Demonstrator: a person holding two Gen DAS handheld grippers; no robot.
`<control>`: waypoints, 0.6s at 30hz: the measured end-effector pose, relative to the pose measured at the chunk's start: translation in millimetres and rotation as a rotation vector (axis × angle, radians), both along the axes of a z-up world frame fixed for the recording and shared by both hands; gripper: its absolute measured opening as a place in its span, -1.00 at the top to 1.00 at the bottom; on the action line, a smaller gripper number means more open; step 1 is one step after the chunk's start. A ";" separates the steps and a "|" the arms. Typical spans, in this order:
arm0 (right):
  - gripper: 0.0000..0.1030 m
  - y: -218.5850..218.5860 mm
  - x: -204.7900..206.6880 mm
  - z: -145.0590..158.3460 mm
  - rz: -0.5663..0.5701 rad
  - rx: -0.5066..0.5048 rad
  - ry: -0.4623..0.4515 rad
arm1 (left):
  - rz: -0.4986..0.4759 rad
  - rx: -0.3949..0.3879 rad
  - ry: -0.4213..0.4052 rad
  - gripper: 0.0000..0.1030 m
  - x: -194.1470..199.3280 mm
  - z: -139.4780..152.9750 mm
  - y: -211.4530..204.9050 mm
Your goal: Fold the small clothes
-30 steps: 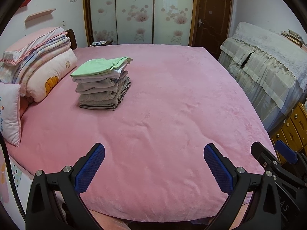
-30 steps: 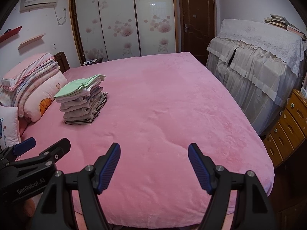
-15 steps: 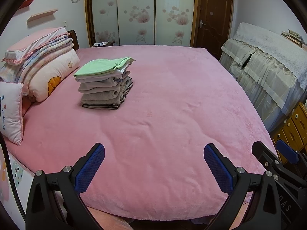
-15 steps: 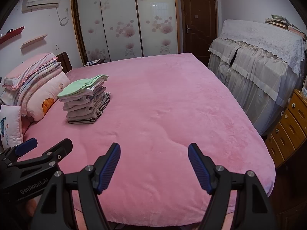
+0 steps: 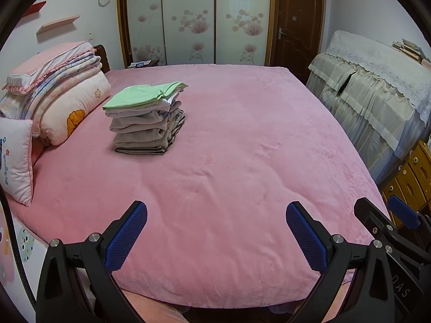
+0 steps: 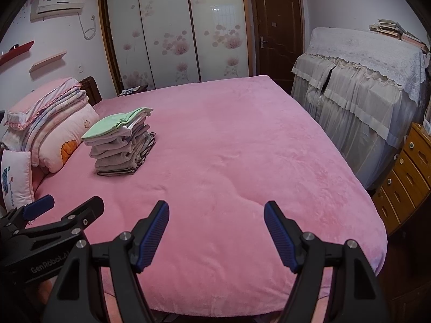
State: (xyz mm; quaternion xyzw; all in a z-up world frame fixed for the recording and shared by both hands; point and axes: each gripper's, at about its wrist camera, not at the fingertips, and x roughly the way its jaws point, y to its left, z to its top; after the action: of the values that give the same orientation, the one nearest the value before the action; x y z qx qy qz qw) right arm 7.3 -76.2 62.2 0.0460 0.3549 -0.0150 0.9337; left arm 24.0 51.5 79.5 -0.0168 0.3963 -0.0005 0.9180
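A stack of folded small clothes (image 5: 146, 119), grey and beige with a light green piece on top, sits on the pink bed (image 5: 242, 161) at the left, near the pillows. It also shows in the right wrist view (image 6: 121, 142). My left gripper (image 5: 215, 223) is open and empty above the bed's near edge. My right gripper (image 6: 216, 223) is open and empty beside it, to the right. Both grippers are well short of the stack.
Pillows and a folded quilt (image 5: 54, 94) lie at the bed's left end. A lace-covered cabinet (image 5: 377, 94) and wooden drawers (image 5: 412, 177) stand on the right. A sliding wardrobe (image 5: 194, 18) and a brown door (image 5: 299, 24) are behind the bed.
Both views have shifted slightly, so the stack sits a little further right and lower in frame. Both grippers stay open and empty.
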 end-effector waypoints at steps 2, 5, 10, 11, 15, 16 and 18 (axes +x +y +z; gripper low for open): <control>-0.43 1.0 -1.4 1.4 -0.004 0.003 -0.004 | -0.004 0.001 -0.004 -0.99 1.0 0.5 -0.1; -0.43 1.5 -3.2 2.7 -0.010 0.005 -0.011 | -0.011 0.001 -0.011 -0.99 1.6 1.8 -0.6; -0.43 0.8 -4.0 4.2 -0.021 0.006 -0.027 | -0.019 0.004 -0.028 -0.99 4.4 5.3 -0.1; -0.43 1.7 -3.7 4.9 -0.023 0.004 -0.031 | -0.019 0.004 -0.030 -0.99 5.2 5.9 -0.3; -0.43 2.3 -2.1 6.5 -0.024 0.004 -0.040 | -0.020 0.002 -0.035 -0.99 5.4 7.1 -0.6; -0.43 2.4 -1.7 6.6 -0.025 0.004 -0.041 | -0.020 0.003 -0.036 -0.99 5.4 7.2 -0.5; -0.43 0.7 -2.5 6.2 -0.024 0.006 -0.038 | -0.020 0.007 -0.045 -0.98 5.5 7.7 -1.1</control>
State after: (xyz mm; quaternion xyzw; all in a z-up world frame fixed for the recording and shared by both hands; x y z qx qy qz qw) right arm 4.8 -75.5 68.3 0.0534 0.3365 -0.0243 0.9399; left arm 29.5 50.4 87.2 -0.0097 0.3757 -0.0086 0.9266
